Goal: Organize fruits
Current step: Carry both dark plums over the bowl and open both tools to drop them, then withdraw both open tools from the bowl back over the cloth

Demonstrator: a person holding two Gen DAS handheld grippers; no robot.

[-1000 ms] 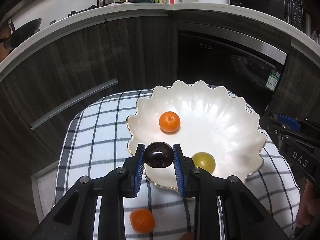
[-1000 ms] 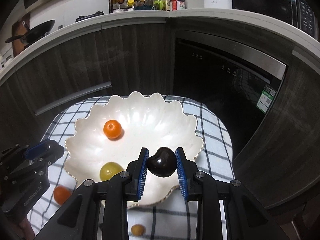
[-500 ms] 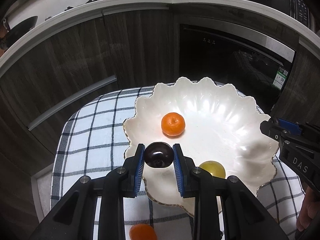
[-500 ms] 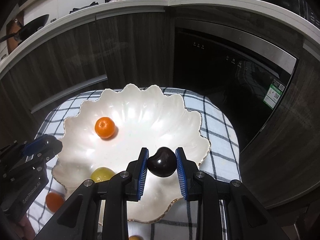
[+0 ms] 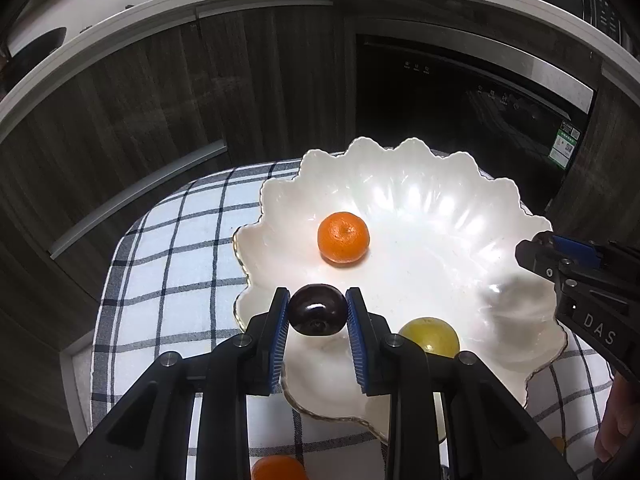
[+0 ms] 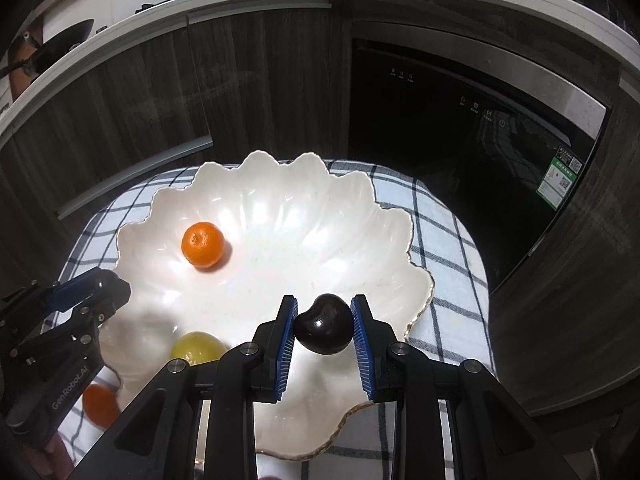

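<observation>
A white scalloped bowl [image 5: 460, 208] [image 6: 280, 196] stands on a checked cloth. In it lie an orange mandarin [image 5: 343, 237] [image 6: 203, 244] and a yellow-green fruit [image 5: 430, 336] [image 6: 196, 347]. My left gripper [image 5: 318, 310] is shut on a dark plum [image 5: 317, 309], held over the bowl's near left rim. My right gripper [image 6: 324, 324] is shut on a second dark plum [image 6: 325, 329] above the bowl's near right part. Each gripper shows at the other view's edge: the right gripper's body [image 5: 580, 280], the left gripper's body [image 6: 68, 320].
A second mandarin [image 5: 278, 468] [image 6: 99, 399] lies on the checked cloth [image 5: 176, 264] [image 6: 440, 248] outside the bowl, near me. Dark cabinet fronts [image 5: 120, 120] and a black oven door [image 6: 460, 128] rise behind the small table. A hand [image 5: 616, 420] shows at the right edge.
Both grippers have moved forward and down over the bowl, each still holding its plum. The bowl looms larger, and the loose mandarin has slipped toward the bottom edge.
</observation>
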